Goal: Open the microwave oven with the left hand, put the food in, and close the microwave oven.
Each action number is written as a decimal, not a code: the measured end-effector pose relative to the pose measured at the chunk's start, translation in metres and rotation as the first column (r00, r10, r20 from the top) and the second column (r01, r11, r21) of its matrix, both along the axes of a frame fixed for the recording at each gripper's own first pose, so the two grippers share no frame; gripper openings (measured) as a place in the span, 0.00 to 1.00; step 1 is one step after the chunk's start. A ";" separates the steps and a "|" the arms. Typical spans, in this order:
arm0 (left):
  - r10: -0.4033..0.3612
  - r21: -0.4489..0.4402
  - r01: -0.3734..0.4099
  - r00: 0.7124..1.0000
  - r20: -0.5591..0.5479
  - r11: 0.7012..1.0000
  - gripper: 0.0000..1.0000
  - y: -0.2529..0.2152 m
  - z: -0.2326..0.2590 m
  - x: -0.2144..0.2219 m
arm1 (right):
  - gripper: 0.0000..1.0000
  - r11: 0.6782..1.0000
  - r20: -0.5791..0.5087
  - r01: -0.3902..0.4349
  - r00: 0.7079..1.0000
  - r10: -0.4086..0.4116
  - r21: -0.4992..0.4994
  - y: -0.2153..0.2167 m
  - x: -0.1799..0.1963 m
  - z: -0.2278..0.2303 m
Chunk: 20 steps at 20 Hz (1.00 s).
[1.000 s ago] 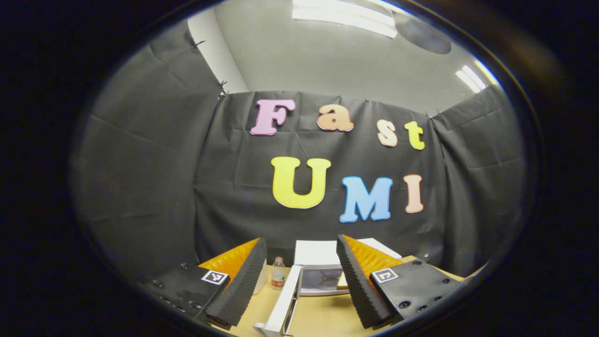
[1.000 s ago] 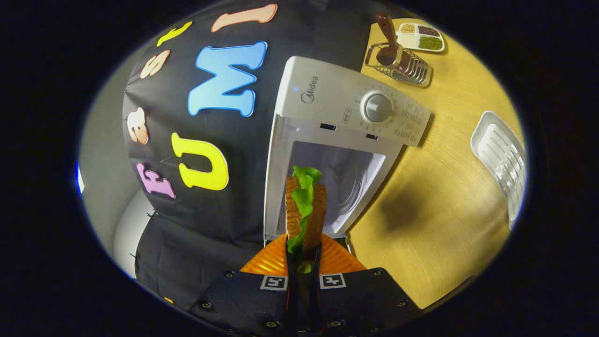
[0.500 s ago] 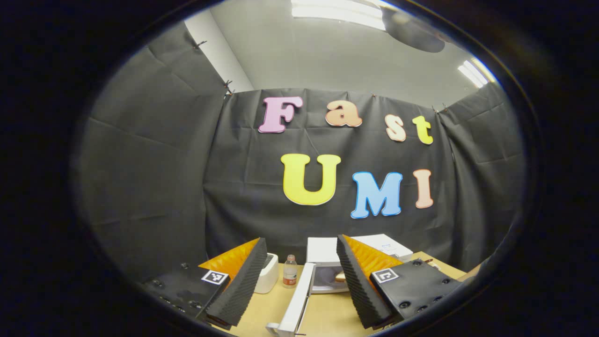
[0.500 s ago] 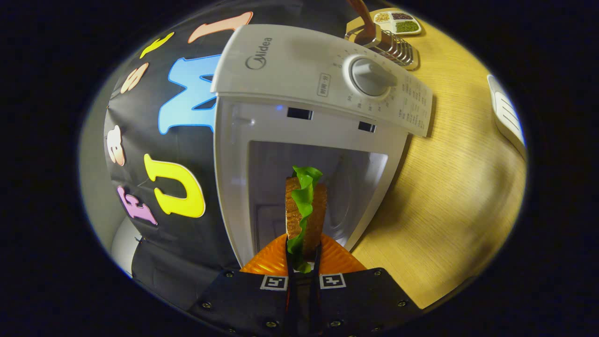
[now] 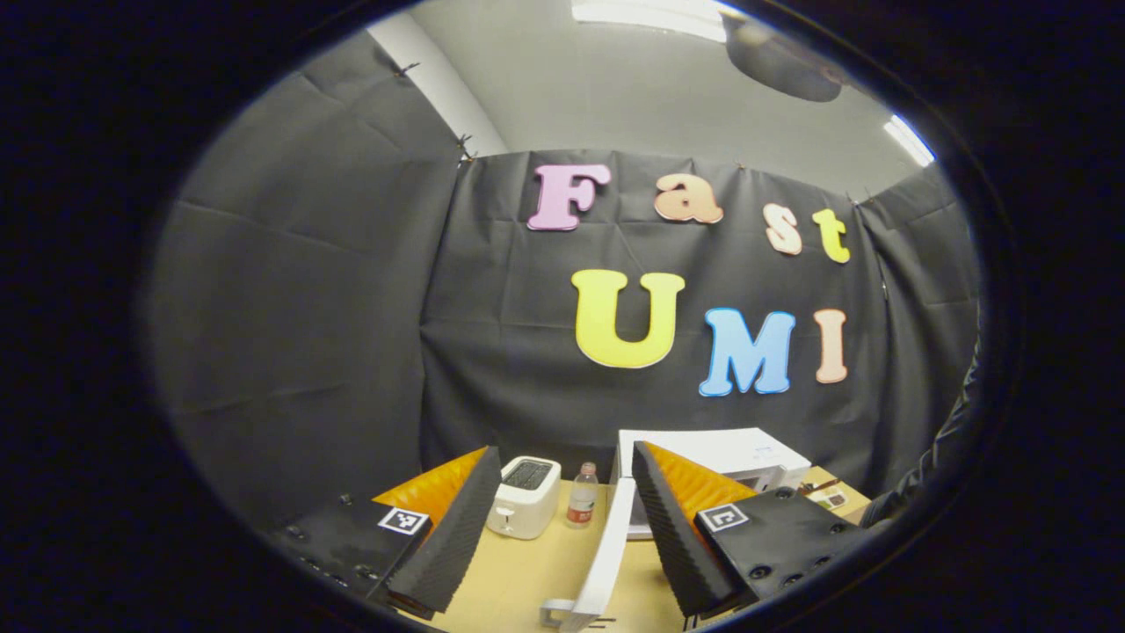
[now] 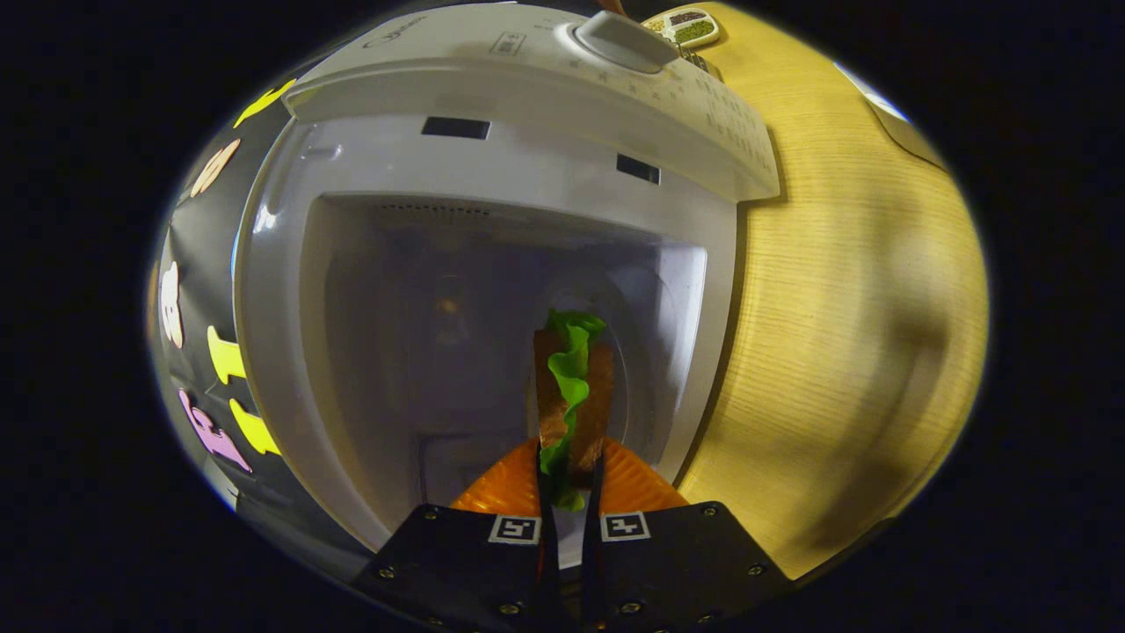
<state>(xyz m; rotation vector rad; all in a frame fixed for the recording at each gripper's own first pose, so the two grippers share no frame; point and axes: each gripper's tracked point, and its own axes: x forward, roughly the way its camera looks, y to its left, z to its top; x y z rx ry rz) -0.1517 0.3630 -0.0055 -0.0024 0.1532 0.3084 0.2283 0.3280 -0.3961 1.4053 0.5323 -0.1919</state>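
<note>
In the right gripper view my right gripper (image 6: pixel 569 457) is shut on a sandwich (image 6: pixel 571 396) of brown bread and green lettuce, held on edge. It sits right at the mouth of the white microwave (image 6: pixel 527 105), whose cavity (image 6: pixel 422 334) gapes wide in front of it. In the left gripper view my left gripper (image 5: pixel 562 501) stands open with nothing between its fingers, held back from the microwave (image 5: pixel 729 448). The microwave door (image 5: pixel 606 554) hangs open, seen edge-on between the fingers.
A white toaster (image 5: pixel 525 497) and a small bottle (image 5: pixel 581 507) stand on the wooden table (image 5: pixel 518 571) left of the microwave. A dark sleeve (image 5: pixel 940 440) shows at the right edge. Beside the microwave lies a divided dish of beans (image 6: pixel 685 25) on the table (image 6: pixel 844 308).
My right gripper has carried the sandwich forward to the microwave's opening, which has grown much larger in view. The left gripper has drawn back and swung left, bringing the toaster into view.
</note>
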 end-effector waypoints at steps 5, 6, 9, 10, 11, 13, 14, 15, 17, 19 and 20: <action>0.018 -0.013 -0.018 1.000 -0.004 1.000 0.96 0.012 -0.004 -0.001 | 0.18 0.999 -0.021 0.047 0.999 -0.047 0.023 0.012 0.021 -0.005; 0.011 -0.004 -0.011 1.000 0.000 1.000 0.96 0.011 -0.002 0.000 | 0.23 0.999 -0.026 0.037 0.999 -0.037 0.006 0.012 0.022 -0.006; -0.012 0.005 0.012 1.000 0.004 1.000 0.96 0.005 -0.001 0.004 | 0.56 1.000 -0.071 -0.004 0.997 0.003 -0.019 0.013 0.013 -0.008; -0.022 0.002 0.022 1.000 0.007 1.000 0.96 0.002 -0.001 0.008 | 0.65 0.999 -0.046 -0.020 0.999 0.019 -0.024 0.013 0.014 0.001; -0.034 -0.003 0.034 0.999 0.011 0.999 0.96 0.000 0.000 0.011 | 0.87 0.996 -0.061 -0.060 0.997 0.056 -0.072 0.011 0.007 0.003; -0.066 -0.011 0.066 0.998 0.020 0.998 0.96 -0.009 -0.001 0.019 | 0.98 0.981 -0.047 -0.127 0.991 0.122 -0.148 0.010 -0.002 0.010; -0.081 -0.011 0.081 0.996 0.022 0.997 0.96 -0.013 -0.003 0.023 | 0.98 0.974 -0.031 -0.148 0.989 0.145 -0.169 0.008 -0.007 0.017; -0.097 -0.010 0.097 0.995 0.026 0.995 0.96 -0.017 -0.002 0.026 | 0.98 0.963 -0.036 -0.181 0.983 0.178 -0.198 0.006 -0.014 0.019; -0.135 -0.012 0.135 0.990 0.030 0.991 0.96 -0.027 -0.002 0.032 | 0.98 0.919 -0.037 -0.281 0.959 0.282 -0.275 0.006 -0.030 0.026; -0.168 -0.008 0.168 0.985 0.031 0.986 0.96 -0.038 -0.003 0.037 | 0.98 0.852 -0.046 -0.365 0.925 0.377 -0.376 0.003 -0.048 0.039; -0.182 -0.007 0.183 0.983 0.032 0.983 0.95 -0.043 -0.004 0.039 | 0.98 0.813 -0.048 -0.396 0.908 0.417 -0.427 0.000 -0.057 0.048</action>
